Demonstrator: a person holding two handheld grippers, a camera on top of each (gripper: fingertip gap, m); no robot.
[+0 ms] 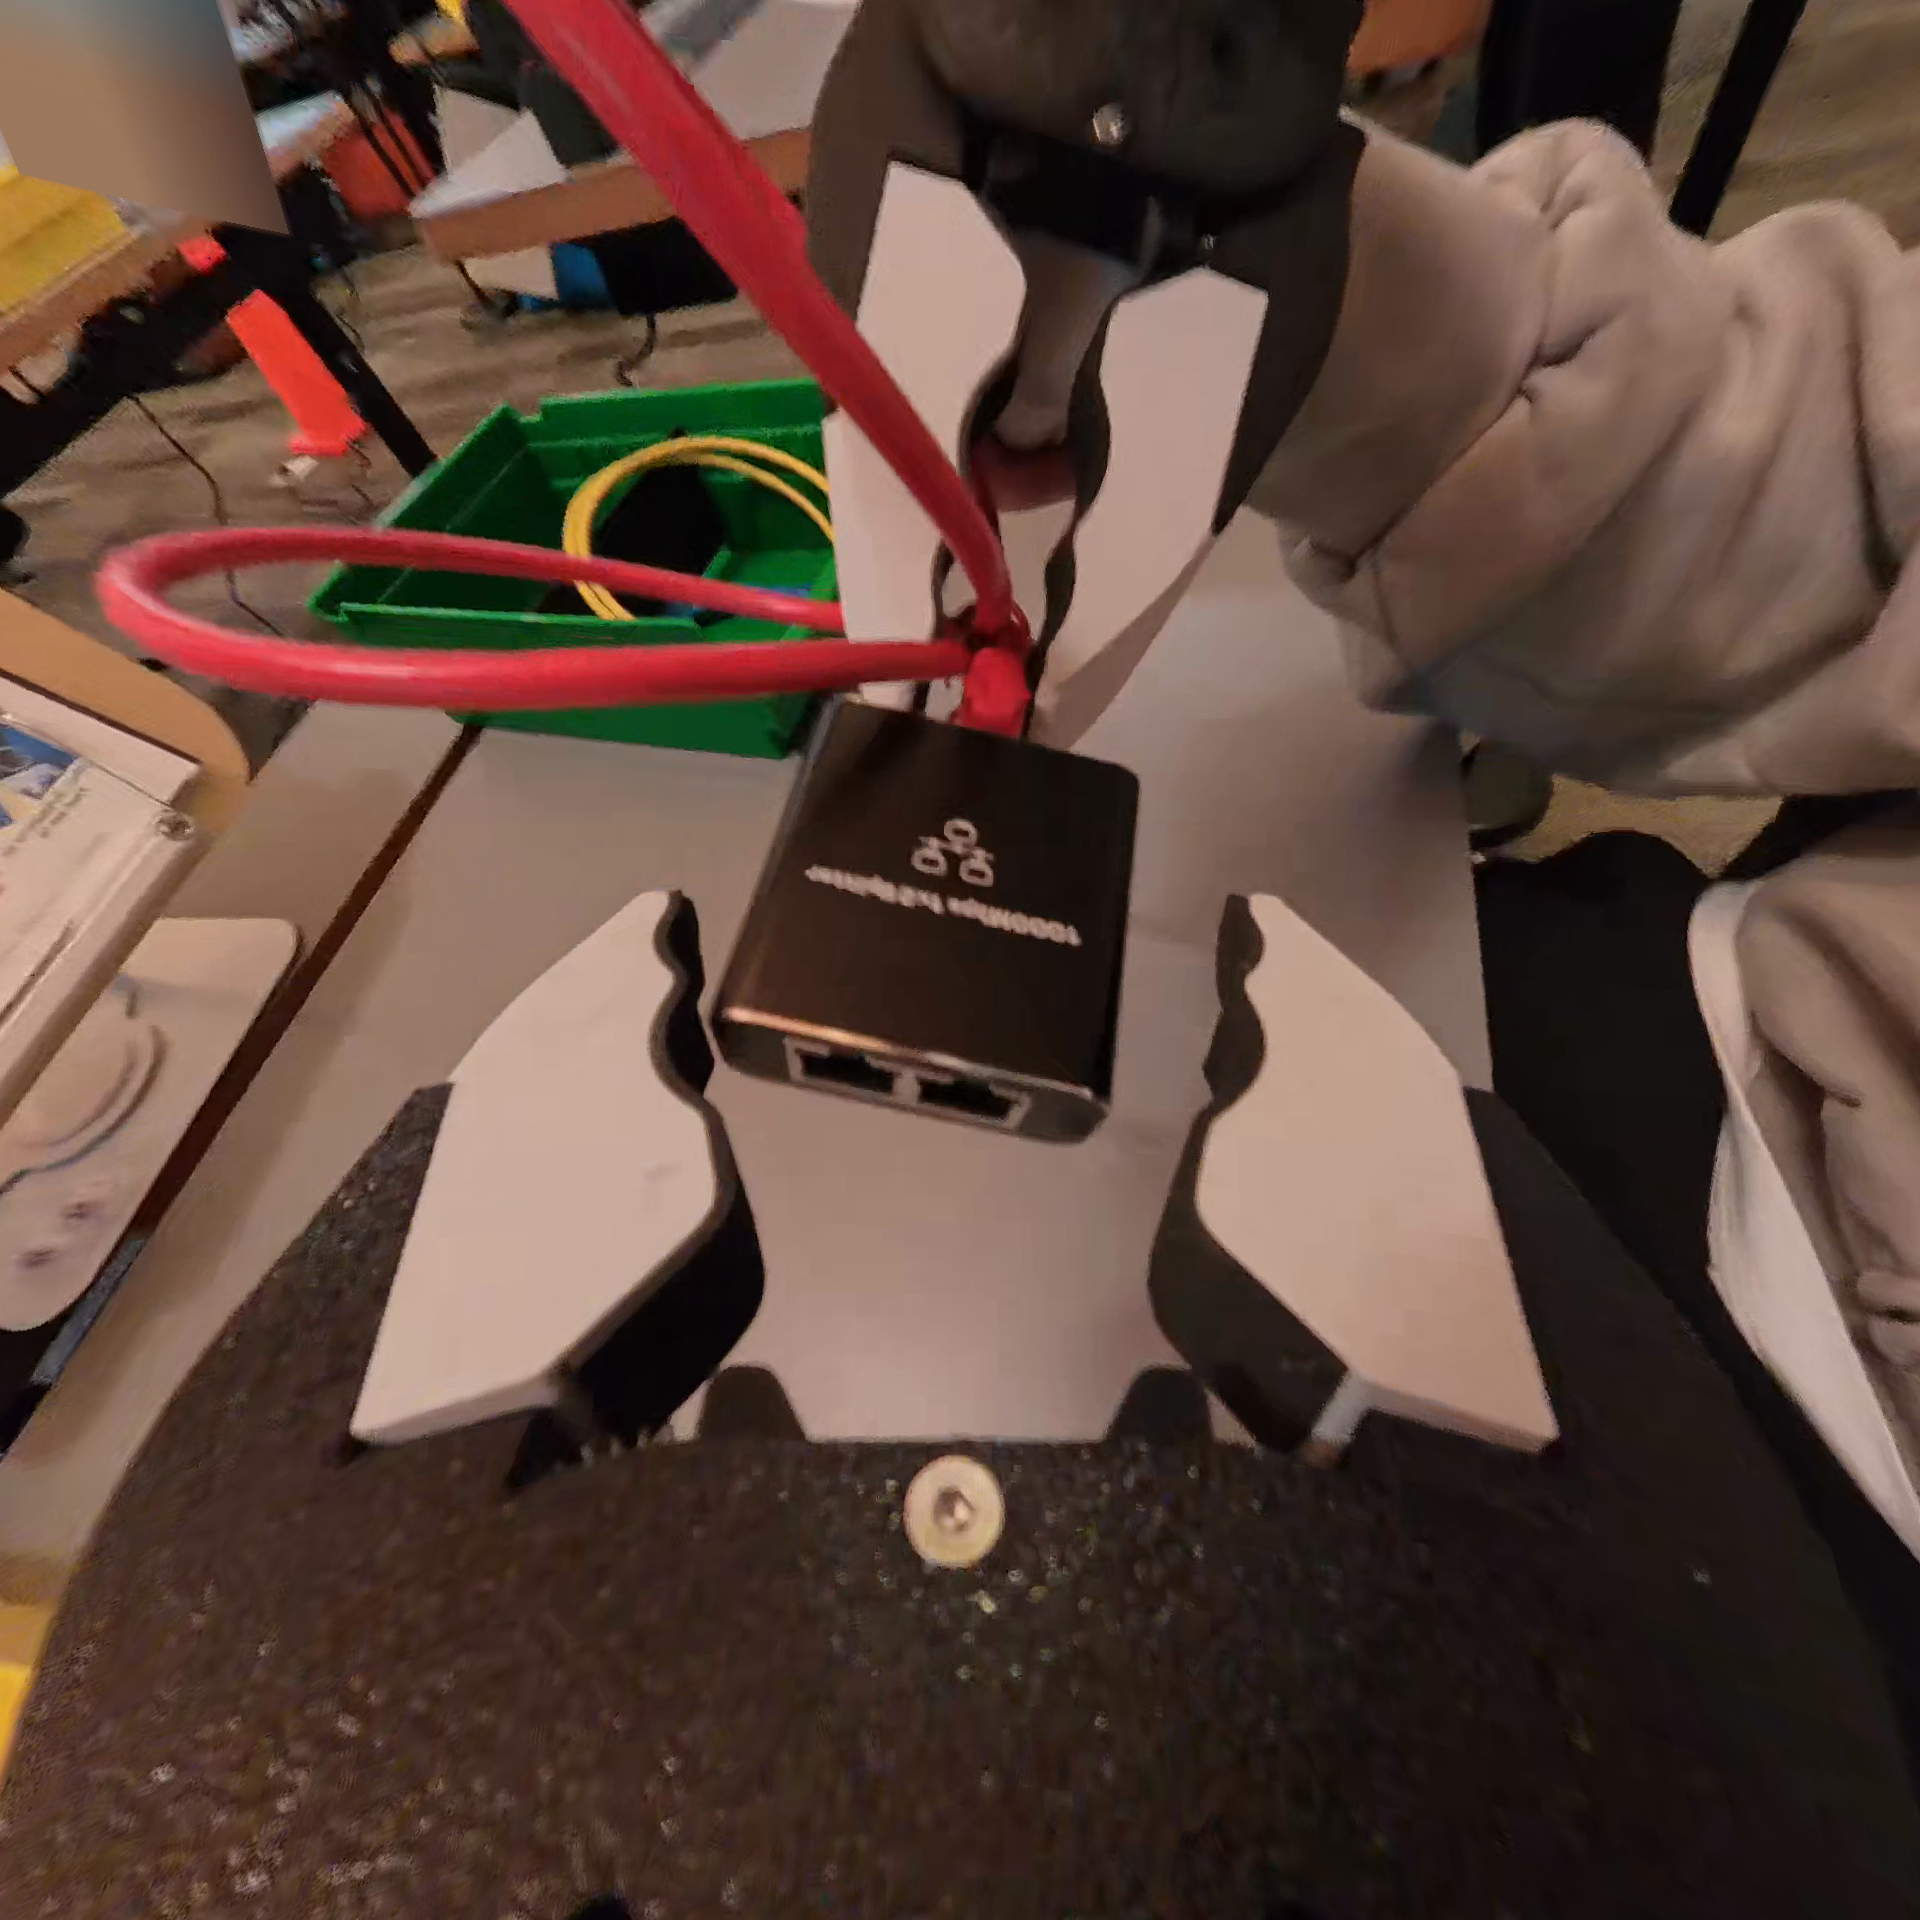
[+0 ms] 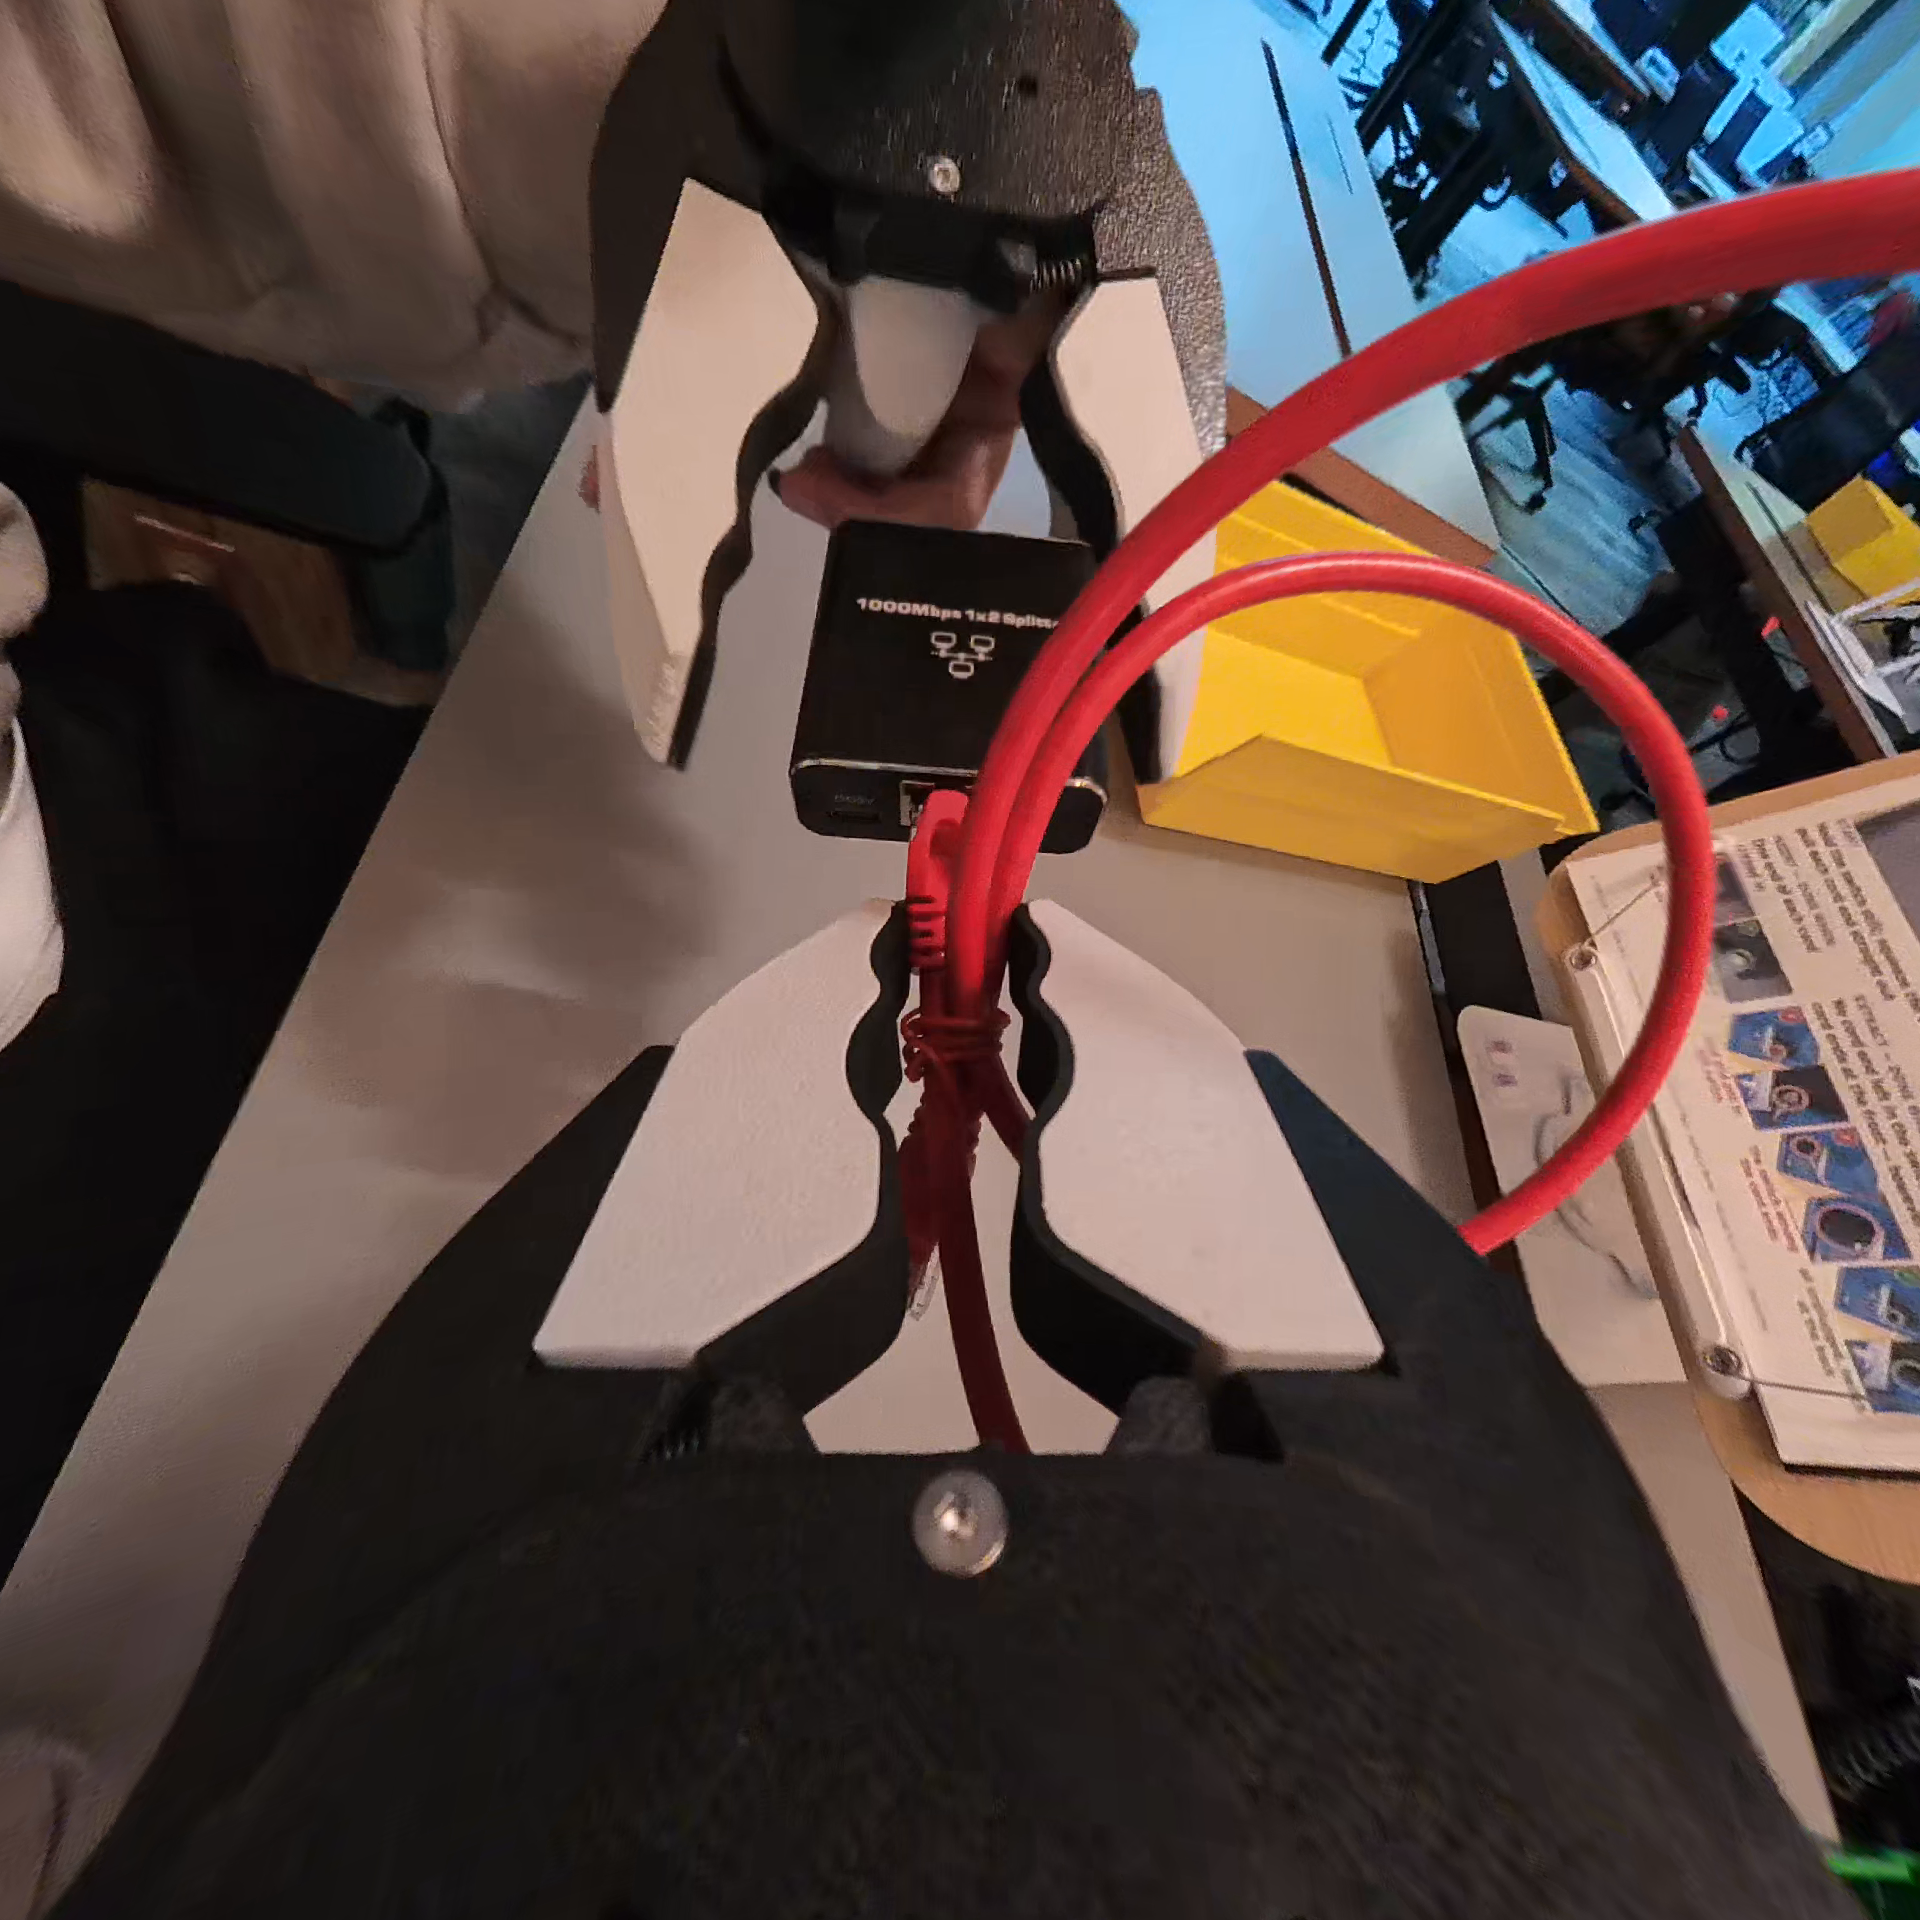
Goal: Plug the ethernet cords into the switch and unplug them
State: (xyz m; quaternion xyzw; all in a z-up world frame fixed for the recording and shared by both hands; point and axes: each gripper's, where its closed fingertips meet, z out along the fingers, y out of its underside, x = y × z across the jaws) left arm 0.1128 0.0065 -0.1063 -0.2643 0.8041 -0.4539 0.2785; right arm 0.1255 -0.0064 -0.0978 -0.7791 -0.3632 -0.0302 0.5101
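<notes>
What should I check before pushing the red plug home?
1. Right gripper shut on red cord: ok.
2. Plug at the switch port: ok; fully seated: cannot tell.
3. Left gripper bracing switch: not ok, open, fingers apart from it.
4. Two ports facing left gripper free: ok.
5. Cord loop clear of green bin: cannot tell.
6. Yellow cord in green bin, out of the way: ok.

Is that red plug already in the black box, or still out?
In or at the port, it seems: the red ethernet plug meets the black switch at its port. Fully seated? Cannot tell. The right gripper pinches the bundled cord.
</notes>
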